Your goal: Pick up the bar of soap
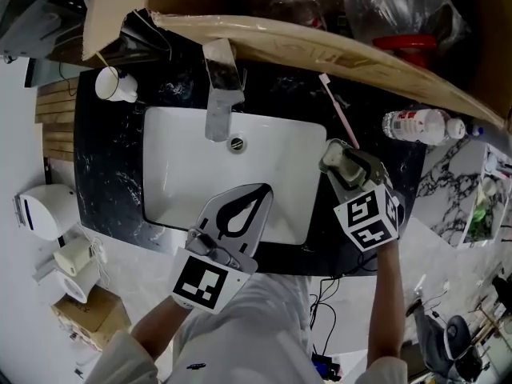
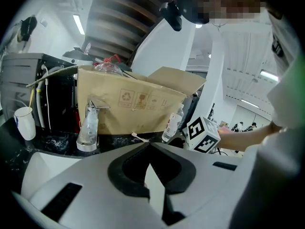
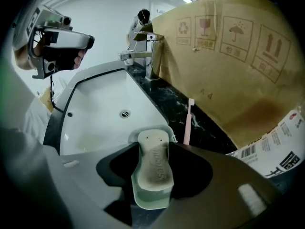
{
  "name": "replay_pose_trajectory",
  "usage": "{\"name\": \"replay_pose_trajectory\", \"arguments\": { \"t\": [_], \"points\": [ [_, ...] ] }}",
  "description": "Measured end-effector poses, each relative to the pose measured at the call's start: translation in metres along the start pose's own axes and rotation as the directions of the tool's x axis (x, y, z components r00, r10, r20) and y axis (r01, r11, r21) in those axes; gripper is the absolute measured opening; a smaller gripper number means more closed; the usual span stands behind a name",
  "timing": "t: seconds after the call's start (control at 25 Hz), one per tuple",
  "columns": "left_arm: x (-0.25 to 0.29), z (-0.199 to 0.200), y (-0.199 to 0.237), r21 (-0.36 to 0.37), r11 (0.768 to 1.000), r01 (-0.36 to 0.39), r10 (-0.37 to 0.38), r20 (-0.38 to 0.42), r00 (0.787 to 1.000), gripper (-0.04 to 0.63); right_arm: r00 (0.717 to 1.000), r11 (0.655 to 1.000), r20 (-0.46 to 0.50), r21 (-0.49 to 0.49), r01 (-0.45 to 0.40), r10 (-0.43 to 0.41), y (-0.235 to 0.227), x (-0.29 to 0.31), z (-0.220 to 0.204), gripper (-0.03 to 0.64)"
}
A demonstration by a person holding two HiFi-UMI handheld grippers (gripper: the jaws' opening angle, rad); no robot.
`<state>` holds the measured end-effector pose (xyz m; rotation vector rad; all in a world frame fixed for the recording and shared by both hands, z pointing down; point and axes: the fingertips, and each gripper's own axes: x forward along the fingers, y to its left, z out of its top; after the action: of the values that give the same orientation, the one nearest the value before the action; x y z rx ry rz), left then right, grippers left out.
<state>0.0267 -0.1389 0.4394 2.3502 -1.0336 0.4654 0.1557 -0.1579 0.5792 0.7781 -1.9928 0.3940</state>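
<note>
Although the head view shows my right tool [image 1: 342, 166] tipped down over the counter [image 1: 104, 174] at the basin's [image 1: 184, 158] three o'clock, it hides what lies under it. Only the right gripper view does that: the soap [image 3: 155, 163], pale and smudged grey, lies in a light green dish [image 3: 151, 199] right between the tool's two spread jaws, which stand clear of it on both sides, so that tool is released. The left gripper view shows neither soap nor dish, only the right tool's marker cube [image 2: 202, 135] at its three o'clock. My left tool [image 2: 149, 146] is clenched tip to tip on nothing, over the basin's six o'clock edge.

The counter is black stone with white veins, and the white basin is sunk into it. A chrome tap [image 1: 220, 86] stands at the basin's twelve o'clock, a white cup [image 1: 116, 85] at ten, a pink toothbrush [image 1: 340, 114] at one and a lying bottle [image 1: 420, 125] at two. Behind them leans a cardboard box [image 3: 228, 56]. The floor around is pale and marbled.

The box carries printed recycling, fragile-glass, umbrella and up-arrow symbols. The bottle's label shows a barcode and digits that I cannot read. The soap has raised lettering along its top, too soft to read.
</note>
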Motion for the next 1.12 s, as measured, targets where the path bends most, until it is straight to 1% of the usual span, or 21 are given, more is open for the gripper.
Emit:
{"name": "replay_pose_trajectory", "arguments": {
  "t": [0.32, 0.8, 1.12],
  "points": [
    [-0.003, -0.004, 0.008, -0.012, 1.000, -0.015, 0.015, -0.007, 1.000, 0.000, 0.999, 1.000, -0.034, 0.015, -0.009, 0.009, -0.005, 0.010, -0.004, 0.193],
    [-0.009, -0.009, 0.004, -0.013, 1.000, 0.002, -0.002, -0.014, 1.000, 0.000, 0.995, 1.000, -0.098, 0.021, 0.021, -0.019, -0.006, 0.014, -0.008, 0.198],
    [-0.013, -0.009, 0.005, -0.009, 1.000, 0.004, -0.004, -0.008, 1.000, 0.000, 0.995, 0.998, -0.097, 0.048, 0.040, -0.035, -0.006, 0.014, -0.008, 0.198]
  ]
}}
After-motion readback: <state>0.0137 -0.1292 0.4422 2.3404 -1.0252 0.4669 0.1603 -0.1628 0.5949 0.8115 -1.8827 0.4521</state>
